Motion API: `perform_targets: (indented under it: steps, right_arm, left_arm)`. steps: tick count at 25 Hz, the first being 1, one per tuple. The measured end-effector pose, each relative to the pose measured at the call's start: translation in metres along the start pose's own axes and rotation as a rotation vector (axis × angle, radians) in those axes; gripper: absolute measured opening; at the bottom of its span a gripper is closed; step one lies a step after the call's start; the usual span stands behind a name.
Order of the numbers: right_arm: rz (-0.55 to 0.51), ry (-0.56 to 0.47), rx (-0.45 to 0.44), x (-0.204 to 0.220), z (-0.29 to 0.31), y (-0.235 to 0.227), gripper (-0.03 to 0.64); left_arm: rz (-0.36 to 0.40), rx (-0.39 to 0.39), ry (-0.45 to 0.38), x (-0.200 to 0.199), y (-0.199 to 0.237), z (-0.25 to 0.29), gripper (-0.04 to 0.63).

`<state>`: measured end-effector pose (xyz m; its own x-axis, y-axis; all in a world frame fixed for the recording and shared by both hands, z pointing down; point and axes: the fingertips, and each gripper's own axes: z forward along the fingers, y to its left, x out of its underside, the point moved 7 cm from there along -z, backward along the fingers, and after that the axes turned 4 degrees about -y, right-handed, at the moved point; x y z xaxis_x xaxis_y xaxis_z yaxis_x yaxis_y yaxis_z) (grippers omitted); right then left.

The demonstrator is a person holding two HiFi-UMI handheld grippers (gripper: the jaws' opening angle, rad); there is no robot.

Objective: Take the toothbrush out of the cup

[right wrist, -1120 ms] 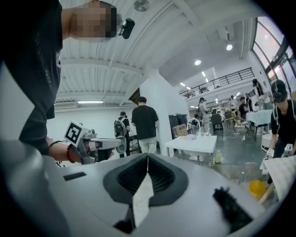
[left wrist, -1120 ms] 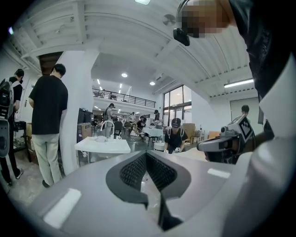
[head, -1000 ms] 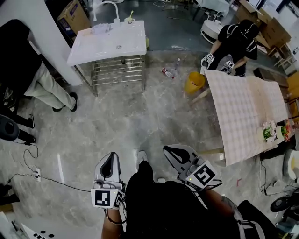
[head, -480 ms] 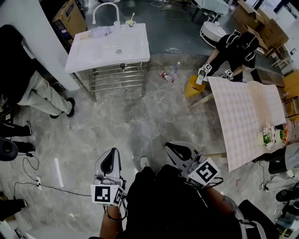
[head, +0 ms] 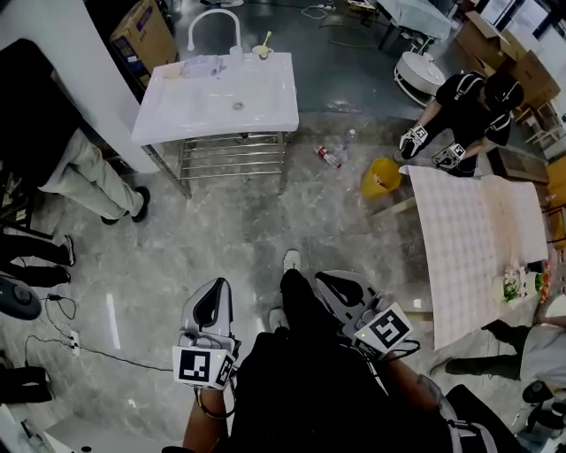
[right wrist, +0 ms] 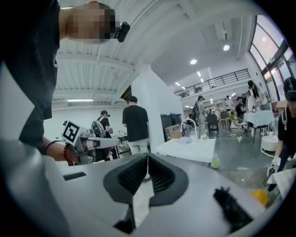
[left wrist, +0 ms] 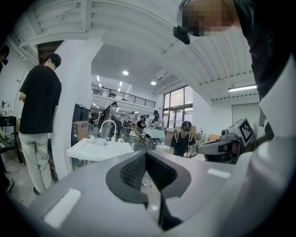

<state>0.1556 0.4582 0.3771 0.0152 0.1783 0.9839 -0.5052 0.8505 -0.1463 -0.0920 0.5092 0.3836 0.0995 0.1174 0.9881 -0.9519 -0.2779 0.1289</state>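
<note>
Shifted since half a second ago: washbasin (head: pixel 221 97) lower and nearer in the head view; wearer's shoe (head: pixel 290 261) stepped forward on the floor between the two grippers; both grippers held low in much the same pose.

- Left gripper (head: pixel 214 285): jaws clenched tip to tip, nothing between them, pointed toward the washbasin and well apart from it.
- Right gripper (head: pixel 320 280): jaws likewise pressed together at the tips, empty.
- Cup (head: pixel 262 51): upright at the back edge of the washbasin, just right of the white faucet (head: pixel 215 19).
- Toothbrush (head: pixel 267 39): standing in the cup, tilted up and to the right, untouched.
- Metal rack (head: pixel 230 150): beneath the washbasin.
- Floor: bottle (head: pixel 329 157) and yellow bucket (head: pixel 380 177) lying right of the washbasin.
- Desk (head: pixel 469 239): checked cloth, at the right of the view; a person (head: pixel 473 97) bent at its far end, holding two more grippers.
- Another person (head: pixel 80 168): standing near the washbasin's left edge.
</note>
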Motion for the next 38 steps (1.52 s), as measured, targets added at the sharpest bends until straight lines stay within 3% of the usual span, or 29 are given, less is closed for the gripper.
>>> perform_targets:
  steps: [19,22,27,31,38]
  right_arm:
    - [0.070,0.031,-0.094,-0.014,0.112,-0.170,0.011]
    - [0.114,0.040,-0.099,-0.018,0.129,-0.190,0.011]
    - [0.077,0.040,-0.147,-0.018,0.148,-0.217,0.011]
    - [0.060,0.035,-0.158,-0.022,0.159,-0.232,0.011]
    - [0.068,0.047,-0.141,-0.026,0.169,-0.266,0.011]
  left_arm:
    - [-0.005,-0.107,0.044,-0.031,0.052,0.162,0.009]
    - [-0.010,-0.121,0.046,-0.035,0.061,0.180,0.009]
    - [-0.010,-0.128,0.025,-0.046,0.069,0.209,0.009]
    - [0.010,-0.159,0.066,-0.046,0.075,0.228,0.009]
    - [-0.016,-0.132,0.053,-0.041,0.086,0.267,0.009]
